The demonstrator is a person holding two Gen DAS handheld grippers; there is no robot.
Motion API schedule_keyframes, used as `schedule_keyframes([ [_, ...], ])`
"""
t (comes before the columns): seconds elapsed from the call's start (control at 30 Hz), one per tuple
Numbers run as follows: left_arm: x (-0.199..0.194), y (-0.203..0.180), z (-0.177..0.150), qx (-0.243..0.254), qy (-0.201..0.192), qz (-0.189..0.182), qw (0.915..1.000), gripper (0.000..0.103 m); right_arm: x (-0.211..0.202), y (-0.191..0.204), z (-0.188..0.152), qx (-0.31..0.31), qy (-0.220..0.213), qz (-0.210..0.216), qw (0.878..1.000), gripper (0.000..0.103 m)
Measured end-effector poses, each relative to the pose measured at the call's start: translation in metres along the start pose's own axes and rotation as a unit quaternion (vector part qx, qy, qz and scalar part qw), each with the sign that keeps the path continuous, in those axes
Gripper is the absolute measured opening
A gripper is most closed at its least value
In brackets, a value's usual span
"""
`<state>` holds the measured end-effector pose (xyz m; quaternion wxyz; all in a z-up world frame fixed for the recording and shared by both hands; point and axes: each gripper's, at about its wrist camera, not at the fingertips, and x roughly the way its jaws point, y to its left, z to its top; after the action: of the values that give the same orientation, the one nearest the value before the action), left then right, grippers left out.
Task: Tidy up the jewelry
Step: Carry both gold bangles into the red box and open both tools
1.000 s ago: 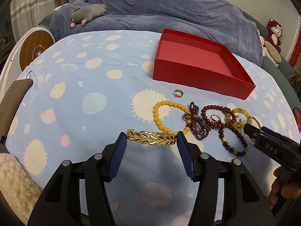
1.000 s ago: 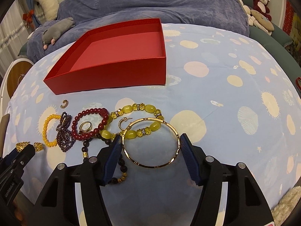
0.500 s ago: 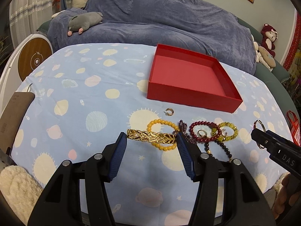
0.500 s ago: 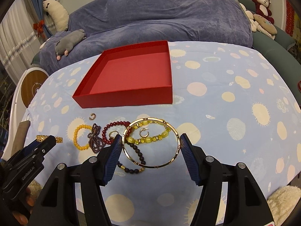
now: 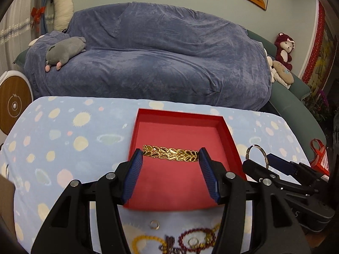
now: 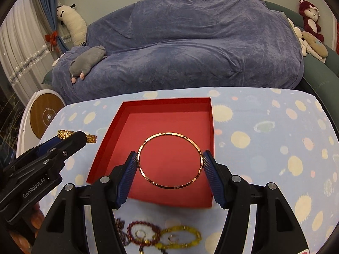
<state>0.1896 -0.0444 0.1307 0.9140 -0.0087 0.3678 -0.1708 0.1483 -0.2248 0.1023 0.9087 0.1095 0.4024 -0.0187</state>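
My left gripper (image 5: 170, 157) is shut on a gold leaf-pattern bracelet (image 5: 170, 156) and holds it in the air over the open red box (image 5: 182, 131). My right gripper (image 6: 170, 163) is shut on a thin gold bangle (image 6: 167, 134), also held above the red box (image 6: 169, 118). The right gripper with the bangle shows at the right of the left wrist view (image 5: 257, 155). The left gripper with the gold bracelet shows at the left of the right wrist view (image 6: 74, 137). The box looks empty inside.
Beaded bracelets stay on the blue patterned tablecloth (image 6: 275, 148) in front of the box: a red one (image 6: 144, 232), a yellow one (image 6: 180, 236), and a small ring (image 5: 155, 225). A blue-covered sofa (image 5: 159, 59) with plush toys stands behind the table.
Both grippers have lifted their pieces off the cloth and moved forward, from above the jewelry pile to above the red box. The rest of the jewelry has not moved.
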Motion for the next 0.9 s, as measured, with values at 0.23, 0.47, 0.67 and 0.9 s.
schedule_keyframes([
  [0.23, 0.079, 0.003, 0.037, 0.005, 0.020, 0.006, 0.9998, 0.052, 0.069, -0.005, 0.046, -0.011, 0.016, -0.018, 1.000, 0.061],
  [0.47, 0.139, 0.016, 0.036, 0.000, 0.053, 0.018, 0.9984, 0.052, 0.126, -0.019, 0.058, -0.003, 0.048, -0.029, 0.998, 0.061],
  [0.67, 0.163, 0.018, 0.036, 0.007, 0.068, 0.025, 0.9974, 0.052, 0.152, -0.023, 0.055, -0.008, 0.067, -0.038, 0.997, 0.061],
  [0.9, 0.173, 0.022, 0.038, 0.004, 0.073, 0.029, 0.9969, 0.053, 0.163, -0.022, 0.054, -0.010, 0.076, -0.038, 0.996, 0.061],
])
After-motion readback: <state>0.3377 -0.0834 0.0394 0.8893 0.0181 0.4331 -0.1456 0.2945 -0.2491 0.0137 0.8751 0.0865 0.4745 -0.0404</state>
